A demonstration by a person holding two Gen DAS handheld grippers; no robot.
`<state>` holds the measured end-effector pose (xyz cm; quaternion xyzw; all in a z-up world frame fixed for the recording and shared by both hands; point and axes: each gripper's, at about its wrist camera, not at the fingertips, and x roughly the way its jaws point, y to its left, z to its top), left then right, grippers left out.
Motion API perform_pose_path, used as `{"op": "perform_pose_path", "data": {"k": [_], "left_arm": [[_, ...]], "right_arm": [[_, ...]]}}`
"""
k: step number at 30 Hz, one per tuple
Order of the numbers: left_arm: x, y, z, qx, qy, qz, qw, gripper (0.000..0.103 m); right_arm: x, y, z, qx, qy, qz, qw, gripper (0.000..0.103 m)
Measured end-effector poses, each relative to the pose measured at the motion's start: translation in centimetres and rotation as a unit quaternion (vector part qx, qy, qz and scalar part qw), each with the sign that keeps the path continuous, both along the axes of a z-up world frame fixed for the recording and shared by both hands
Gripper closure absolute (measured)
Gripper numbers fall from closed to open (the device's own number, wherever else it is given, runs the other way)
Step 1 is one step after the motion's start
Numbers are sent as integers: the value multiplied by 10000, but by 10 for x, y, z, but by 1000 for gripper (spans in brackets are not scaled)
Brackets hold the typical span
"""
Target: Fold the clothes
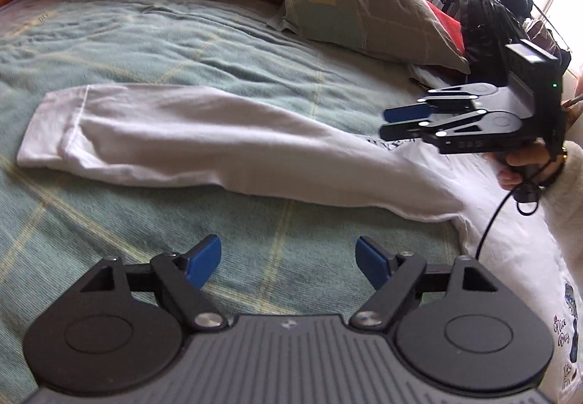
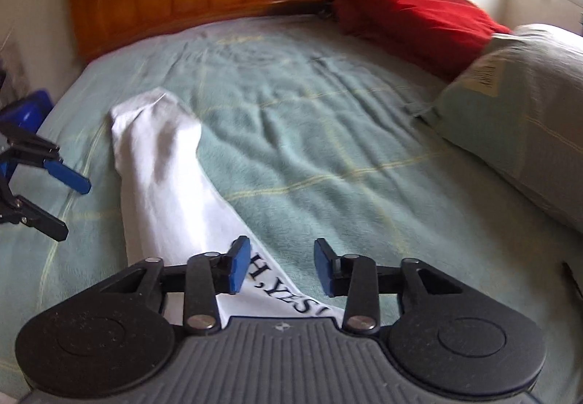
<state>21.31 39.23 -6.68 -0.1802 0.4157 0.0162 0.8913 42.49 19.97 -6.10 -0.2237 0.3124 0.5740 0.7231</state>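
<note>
Left wrist view: a white long-sleeved shirt (image 1: 233, 145) is spread on the green blanket (image 1: 145, 39) of the bed, one sleeve stretched out to the left, its cuff (image 1: 54, 134) lying flat at the far left end. The body of the shirt, with small printed figures, lies at the right edge. The left gripper (image 1: 288, 263) is held above bare blanket near the sleeve, wide open and holding nothing. To the right, the right gripper (image 1: 391, 121) is seen hovering over the shoulder area, its jaws parted and nothing caught between them.

In the right wrist view the sleeve (image 2: 156, 163) runs away to the far left, and printed lettering (image 2: 288, 294) shows between the open blue pads (image 2: 238, 269).

The step in hand is judged to be folding the sleeve across the body. The cuff is best pinched through both layers by the left gripper, while the shoulder seam is pinned by the right, so that the fold line stays straight and the body is not dragged.
</note>
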Motion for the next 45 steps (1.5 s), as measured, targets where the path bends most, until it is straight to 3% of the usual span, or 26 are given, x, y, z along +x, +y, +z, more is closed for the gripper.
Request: {"op": "perform_pose_path", "data": {"k": [7,8,9,10,12,14,17,23,26,29,32,34,35,37,39,45], "left_arm": [[-4,5,-4,-221,-73,52,9997,21],[-4,5,-5,-245,-80,64,9996,20],[-4,6,-5,-268,-89,75,9996,20],[-4,6,-5,-290,-95,84,9995,19],[-4,6,-6,-331,-103,102,9993,19],[-5,7,-5,-368,-107,135,9992,18],[-5,10,-4,-456,-119,193,9987,18],[-9,30,-4,-726,-365,519,9953,19],[-12,56,-10,-1168,-534,1022,9864,20],[-19,86,-24,-1657,-794,1526,9711,22],[-25,109,-37,-1998,-1135,1864,9552,35],[-26,118,-45,-1996,-1257,2083,9492,58],[-26,121,-48,-1985,-1283,2163,9473,64],[-25,125,-52,-1939,-1297,2309,9446,88],[-24,126,-53,-1856,-1289,2406,9439,97],[-25,120,-18,-1145,-1386,2345,9554,98]], "right_arm": [[-8,13,-18,-137,-142,369,9991,65],[-9,13,-19,-148,-152,387,9990,69],[-10,13,-19,-145,-99,420,9990,85],[-10,13,-18,-128,17,476,9988,94],[-11,14,-17,-115,54,498,9987,98],[-7,15,-14,-29,25,339,9994,98],[9,16,-9,218,-123,-342,9991,99],[20,4,1,478,130,-839,9952,91],[15,-9,14,601,75,-906,9940,90],[9,-21,24,662,6,-887,9939,89],[3,-31,31,693,-35,-874,9938,88],[1,-35,33,718,-39,-899,9933,88],[1,-37,33,727,-23,-914,9932,88],[-1,-37,32,716,-13,-921,9932,87],[-4,-38,32,688,-33,-910,9935,87],[-3,-42,32,565,-151,-989,9934,83]]}}
